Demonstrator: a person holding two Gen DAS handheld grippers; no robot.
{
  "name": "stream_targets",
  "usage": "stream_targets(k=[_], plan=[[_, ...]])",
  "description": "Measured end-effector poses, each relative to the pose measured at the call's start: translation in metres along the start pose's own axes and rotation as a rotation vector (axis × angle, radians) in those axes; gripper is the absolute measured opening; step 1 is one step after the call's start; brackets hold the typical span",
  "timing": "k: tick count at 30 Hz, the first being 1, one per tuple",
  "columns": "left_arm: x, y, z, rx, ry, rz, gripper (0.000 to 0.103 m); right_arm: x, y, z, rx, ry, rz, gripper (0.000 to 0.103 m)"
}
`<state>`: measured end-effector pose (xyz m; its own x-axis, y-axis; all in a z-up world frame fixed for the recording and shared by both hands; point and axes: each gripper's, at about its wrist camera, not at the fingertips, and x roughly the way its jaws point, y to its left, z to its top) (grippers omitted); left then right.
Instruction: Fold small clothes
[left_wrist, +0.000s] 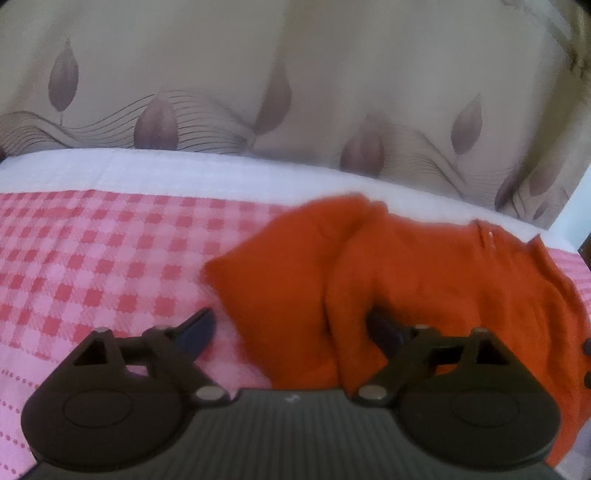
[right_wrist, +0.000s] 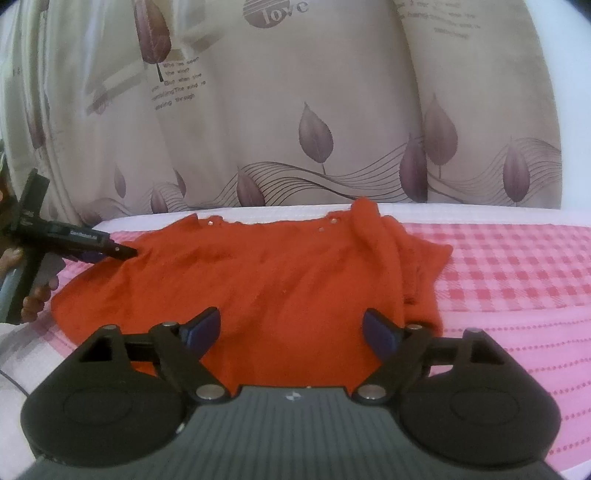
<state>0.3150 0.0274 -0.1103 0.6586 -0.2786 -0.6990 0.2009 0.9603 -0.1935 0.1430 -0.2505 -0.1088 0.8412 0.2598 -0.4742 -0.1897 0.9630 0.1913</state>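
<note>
A small orange garment (right_wrist: 277, 266) lies spread on the pink checked cover (right_wrist: 517, 266), its neckline with snap studs towards the curtain and its right side bunched in a fold. My right gripper (right_wrist: 291, 328) hovers open over its near hem, nothing pinched. In the left wrist view the garment (left_wrist: 424, 266) fills the right half, crumpled. My left gripper (left_wrist: 291, 328) stands open; cloth lies between its fingers, and a fold drapes over the right fingertip (left_wrist: 384, 326). From the right wrist view, the left gripper (right_wrist: 118, 252) reaches in at the garment's left edge, held by a hand (right_wrist: 37, 295).
A beige curtain with purple leaf prints (right_wrist: 314, 136) hangs right behind the surface. A white band (left_wrist: 184, 170) runs along the cover's far edge. The checked cover (left_wrist: 92, 266) stretches bare to the left of the garment. A thin cable (right_wrist: 14, 384) lies at the lower left.
</note>
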Motion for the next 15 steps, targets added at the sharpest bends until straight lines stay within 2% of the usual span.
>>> stream_targets(k=[2,4,6,9,12,15], plan=[[0.001,-0.001,0.0,0.006,-0.006,-0.009,0.09,-0.001,0.0,0.0,0.0,-0.003,0.005,0.09],[0.001,-0.005,0.0,0.024,-0.018,-0.019,0.079,-0.001,0.0,0.0,0.002,-0.003,0.004,0.09],[-0.001,-0.01,-0.001,0.045,-0.026,-0.038,0.06,-0.001,0.001,0.0,0.002,-0.002,0.005,0.09],[-0.003,-0.018,-0.003,0.081,-0.04,-0.048,0.043,0.0,0.001,0.0,-0.001,0.0,0.005,0.092],[-0.005,-0.023,-0.004,0.104,-0.05,-0.056,0.035,-0.001,0.002,0.0,-0.003,0.001,0.006,0.093],[-0.006,-0.024,-0.004,0.099,-0.054,-0.056,0.034,-0.001,0.002,-0.001,0.002,0.001,0.013,0.094]])
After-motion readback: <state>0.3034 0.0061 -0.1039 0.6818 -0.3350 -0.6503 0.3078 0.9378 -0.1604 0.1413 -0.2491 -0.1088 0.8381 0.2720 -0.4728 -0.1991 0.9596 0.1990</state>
